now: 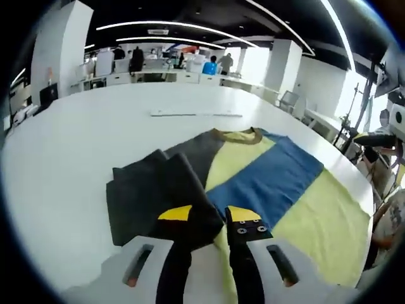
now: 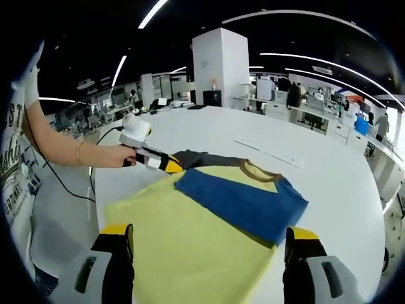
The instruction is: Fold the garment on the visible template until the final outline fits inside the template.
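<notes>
In the left gripper view my left gripper [image 1: 212, 221] pinches the dark grey sleeve fold of the garment [image 1: 278, 183], which lies flat on the white table [image 1: 76, 139], spreading toward two o'clock. In the right gripper view my right gripper [image 2: 209, 244] hangs with jaws spread wide over the yellow hem; a hand [image 2: 112, 156] at ten o'clock holds the other gripper at the grey sleeve.

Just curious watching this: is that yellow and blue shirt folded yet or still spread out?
Partly folded. The shirt has its grey sleeve flapped over beside the left gripper; the yellow body lies flat.
</notes>
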